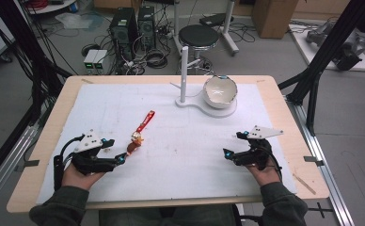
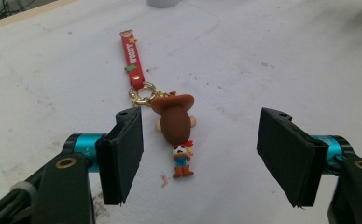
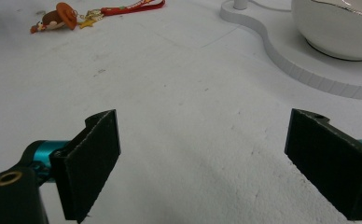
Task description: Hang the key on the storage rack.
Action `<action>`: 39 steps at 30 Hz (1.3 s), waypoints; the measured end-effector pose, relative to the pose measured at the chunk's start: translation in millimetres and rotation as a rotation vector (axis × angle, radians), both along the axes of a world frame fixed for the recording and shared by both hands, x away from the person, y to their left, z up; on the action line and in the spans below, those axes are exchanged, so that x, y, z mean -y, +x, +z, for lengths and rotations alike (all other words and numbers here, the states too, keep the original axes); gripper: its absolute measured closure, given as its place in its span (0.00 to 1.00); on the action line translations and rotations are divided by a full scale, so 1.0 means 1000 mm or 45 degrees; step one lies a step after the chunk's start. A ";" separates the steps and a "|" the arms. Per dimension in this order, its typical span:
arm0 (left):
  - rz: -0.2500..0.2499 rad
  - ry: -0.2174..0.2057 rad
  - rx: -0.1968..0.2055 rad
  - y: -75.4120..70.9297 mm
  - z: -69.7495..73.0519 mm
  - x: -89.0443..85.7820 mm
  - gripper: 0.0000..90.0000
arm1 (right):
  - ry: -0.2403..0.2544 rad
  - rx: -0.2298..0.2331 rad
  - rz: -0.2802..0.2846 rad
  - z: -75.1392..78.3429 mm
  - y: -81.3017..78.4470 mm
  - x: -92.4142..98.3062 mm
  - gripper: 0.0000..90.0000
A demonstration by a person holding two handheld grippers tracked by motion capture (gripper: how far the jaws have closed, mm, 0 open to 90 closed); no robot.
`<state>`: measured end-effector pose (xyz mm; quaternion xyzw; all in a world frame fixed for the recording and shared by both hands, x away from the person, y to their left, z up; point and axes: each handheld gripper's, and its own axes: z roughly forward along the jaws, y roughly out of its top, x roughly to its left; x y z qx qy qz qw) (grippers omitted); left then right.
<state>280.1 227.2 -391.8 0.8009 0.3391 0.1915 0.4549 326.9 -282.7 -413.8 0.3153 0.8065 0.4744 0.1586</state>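
Observation:
A small cowboy figure keychain (image 2: 177, 135) with a brown hat lies flat on the white mat, its gold ring joined to a red strap (image 2: 132, 60). In the high view the keychain (image 1: 136, 140) lies left of centre, the strap (image 1: 146, 121) running up and right. My left gripper (image 2: 200, 158) is open, its jaws standing either side of the figure without touching it; from above the left gripper (image 1: 115, 151) sits just left of the figure. My right gripper (image 1: 233, 144) is open over bare mat at the right, nothing between its jaws (image 3: 212, 163).
A white bowl (image 1: 220, 91) rests on a white stand base (image 1: 194, 104) with an upright post (image 1: 184, 70) at the back centre. The wooden table edge (image 1: 307, 155) frames the mat. Beyond the table are a stool (image 1: 198, 35) and computer cases.

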 end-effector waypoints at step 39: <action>-0.058 0.110 -0.120 0.106 0.015 0.034 0.44 | 0.022 0.006 0.009 0.002 0.004 -0.002 0.11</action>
